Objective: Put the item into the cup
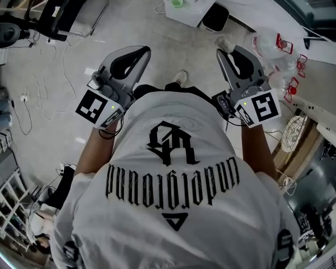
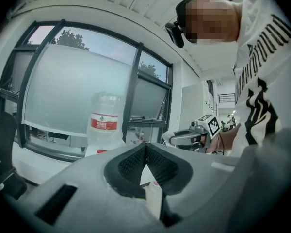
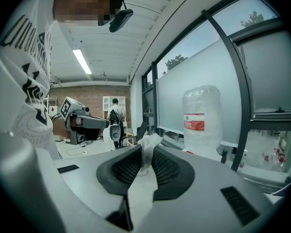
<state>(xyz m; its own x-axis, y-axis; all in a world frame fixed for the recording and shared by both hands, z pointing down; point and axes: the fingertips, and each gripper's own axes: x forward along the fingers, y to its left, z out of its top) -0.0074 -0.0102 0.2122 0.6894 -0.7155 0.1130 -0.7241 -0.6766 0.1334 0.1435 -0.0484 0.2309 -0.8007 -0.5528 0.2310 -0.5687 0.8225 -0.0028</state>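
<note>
Quick status from me. My right gripper [image 3: 146, 148] is clamped on the item, a crumpled white paper wad [image 3: 149, 141], tissue or something like it. It sits right between the tips of the jaws, squeezed by the ribbed pads, with a tuft poking up above them. In the head view the same wad sticks out just past the front end of the right gripper [image 1: 231, 54], hanging over the bare floor [image 1: 157, 38].

My left gripper [image 2: 145, 145] has nothing in it. The jaws are closed with the tips meeting, and there's only a sliver of gap lower down between the pads. I'm holding both grippers out in front of my chest, side by side but apart, both pointing roughly level.

What looks like a little green cup [image 1: 177, 2] sits on a white table [image 1: 193, 7] across the floor, at the top of the head view. The wad is well apart from it.

Both gripper views also catch a big clear water jug with a red label [image 3: 201, 115] standing by the window.
</note>
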